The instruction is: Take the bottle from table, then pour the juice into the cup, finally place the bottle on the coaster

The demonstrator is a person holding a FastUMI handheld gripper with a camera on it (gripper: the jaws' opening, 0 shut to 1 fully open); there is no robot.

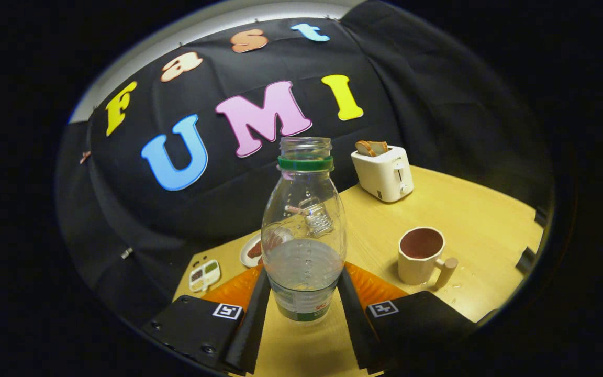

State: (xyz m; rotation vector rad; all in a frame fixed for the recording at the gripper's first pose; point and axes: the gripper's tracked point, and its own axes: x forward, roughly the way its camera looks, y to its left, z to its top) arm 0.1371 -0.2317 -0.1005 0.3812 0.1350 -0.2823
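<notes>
A clear plastic bottle (304,235) with a green neck ring and no cap stands upright between my fingers. It holds clear liquid up to roughly its lower half. My gripper (304,272) is shut on the bottle's lower body, one finger pressing on each side. I cannot tell whether its base touches the wooden table (469,214). A cream cup (421,256) with a dark inside and a wooden handle stands on the table, ahead and to the right of the bottle, its mouth open upward.
A white toaster (383,173) with bread in its slots stands beyond the cup near the cloth wall. Behind the bottle to the left are a small plate (249,251) with food and a little compartment tray (204,275). A few droplets (458,285) lie by the cup's handle.
</notes>
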